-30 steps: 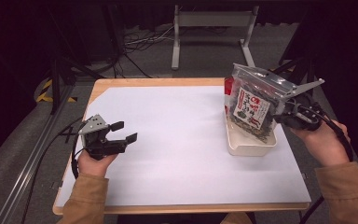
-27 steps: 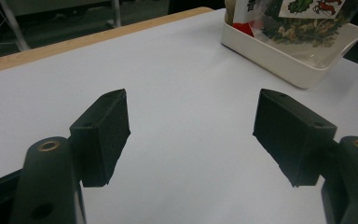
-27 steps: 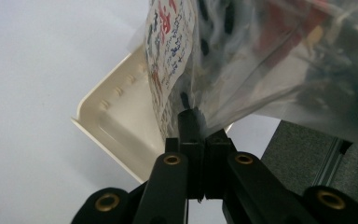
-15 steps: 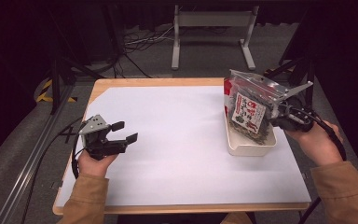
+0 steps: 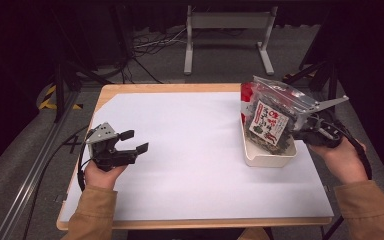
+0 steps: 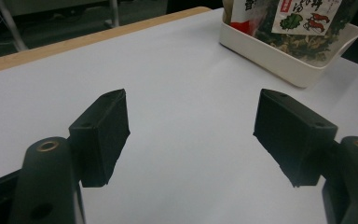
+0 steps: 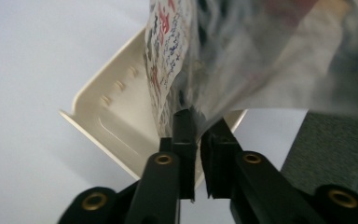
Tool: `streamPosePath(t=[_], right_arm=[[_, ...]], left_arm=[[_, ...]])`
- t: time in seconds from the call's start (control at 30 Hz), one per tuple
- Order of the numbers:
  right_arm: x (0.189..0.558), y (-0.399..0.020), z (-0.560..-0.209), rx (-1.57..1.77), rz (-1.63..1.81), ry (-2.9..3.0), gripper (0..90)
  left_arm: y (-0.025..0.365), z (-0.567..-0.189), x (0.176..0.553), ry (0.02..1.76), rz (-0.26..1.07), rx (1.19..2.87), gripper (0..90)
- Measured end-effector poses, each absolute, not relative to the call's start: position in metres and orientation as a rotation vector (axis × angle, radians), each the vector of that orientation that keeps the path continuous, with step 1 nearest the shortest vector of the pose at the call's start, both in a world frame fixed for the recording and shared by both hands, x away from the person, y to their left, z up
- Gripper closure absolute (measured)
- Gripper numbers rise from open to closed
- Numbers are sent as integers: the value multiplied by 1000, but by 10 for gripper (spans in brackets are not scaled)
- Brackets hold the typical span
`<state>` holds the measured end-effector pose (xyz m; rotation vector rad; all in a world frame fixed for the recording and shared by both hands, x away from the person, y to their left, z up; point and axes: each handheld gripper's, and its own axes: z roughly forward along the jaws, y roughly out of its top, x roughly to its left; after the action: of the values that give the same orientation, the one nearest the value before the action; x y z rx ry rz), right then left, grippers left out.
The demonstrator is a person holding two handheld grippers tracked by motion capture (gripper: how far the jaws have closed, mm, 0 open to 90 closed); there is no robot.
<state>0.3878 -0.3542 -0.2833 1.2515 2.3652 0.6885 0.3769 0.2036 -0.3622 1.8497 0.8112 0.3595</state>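
Observation:
A clear snack bag (image 5: 267, 120) with a white and red label stands tilted in a white tray (image 5: 270, 159) at the table's right side, its bottom resting in the tray. My right gripper (image 5: 300, 126) is at the bag's right edge. In the right gripper view the bag's (image 7: 242, 56) film edge runs between the jaws (image 7: 198, 123), which have just been opening; a narrow gap shows between the pads, above the tray (image 7: 116, 116). My left gripper (image 5: 135, 142) stands open and bare-jawed over the white sheet at the left (image 6: 191, 133), pointing toward the tray (image 6: 279, 51) and bag (image 6: 298, 18).
A white sheet (image 5: 190, 160) covers most of the wooden table (image 5: 145, 89). Behind the table are a metal stand (image 5: 227, 30) and cables on a dark floor. A rail (image 5: 35, 165) runs along the left side.
My right hand has come down with the bag, whose bottom now sits in the tray. The right jaws have parted a little. The left gripper has stayed put.

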Motion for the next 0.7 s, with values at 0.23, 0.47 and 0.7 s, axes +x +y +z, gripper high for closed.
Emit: streamPosePath(t=[0.23, 0.47, 0.7], right_arm=[[369, -366, -284, 1261, 813, 2304, 560], [345, -377, -290, 1143, 992, 2207, 393], [324, -382, -305, 1069, 1145, 2133, 375]], left_arm=[[206, -360, 371, 804, 341, 1843, 258], [212, -357, 360, 781, 350, 1830, 249], [218, -357, 348, 764, 346, 1822, 240]])
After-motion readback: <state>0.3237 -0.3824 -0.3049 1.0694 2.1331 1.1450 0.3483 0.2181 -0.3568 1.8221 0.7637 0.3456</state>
